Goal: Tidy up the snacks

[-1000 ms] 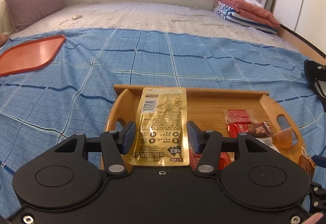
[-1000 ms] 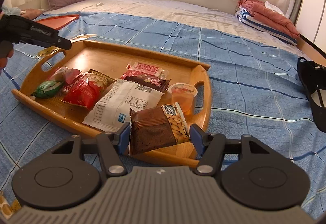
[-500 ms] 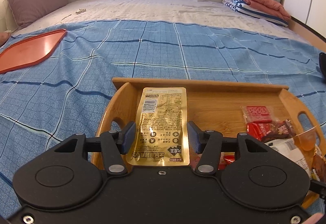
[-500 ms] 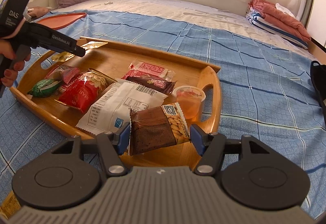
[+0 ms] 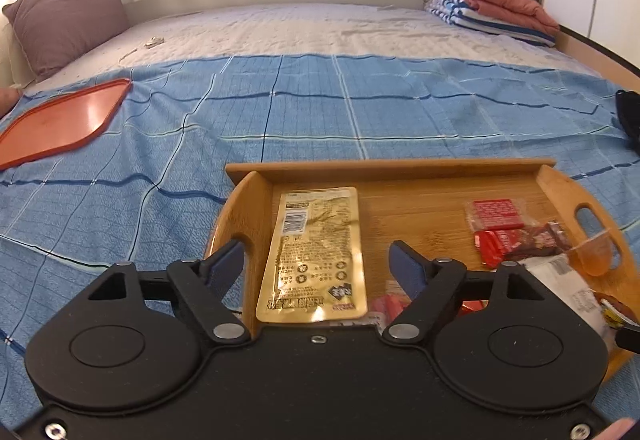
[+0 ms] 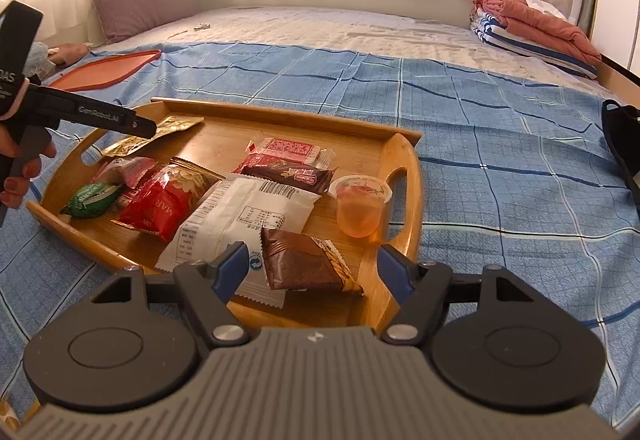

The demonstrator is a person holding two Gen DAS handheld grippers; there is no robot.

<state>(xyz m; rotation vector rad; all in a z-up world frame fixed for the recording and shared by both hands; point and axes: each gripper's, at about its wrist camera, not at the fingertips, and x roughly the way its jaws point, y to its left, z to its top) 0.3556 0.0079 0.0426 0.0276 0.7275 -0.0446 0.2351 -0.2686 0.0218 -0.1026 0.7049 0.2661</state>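
Your left gripper (image 5: 316, 264) straddles the gold snack pouch (image 5: 314, 254), which lies flat at the left end of the bamboo tray (image 5: 384, 170) on the bed's blue checked sheet (image 5: 160, 144). The pouch's long axis runs straight away from you, barcode end farthest. The jaws are opening, with both blue pads clear of the pouch's edges, so nothing is gripped. Your right gripper (image 6: 310, 266) frames the brown biscuit packet (image 6: 304, 262) at the tray's near right corner (beside the orange jelly cup (image 6: 360, 206)), its length pointing roughly along the fingers. Those jaws are opening too, with gaps on both sides.
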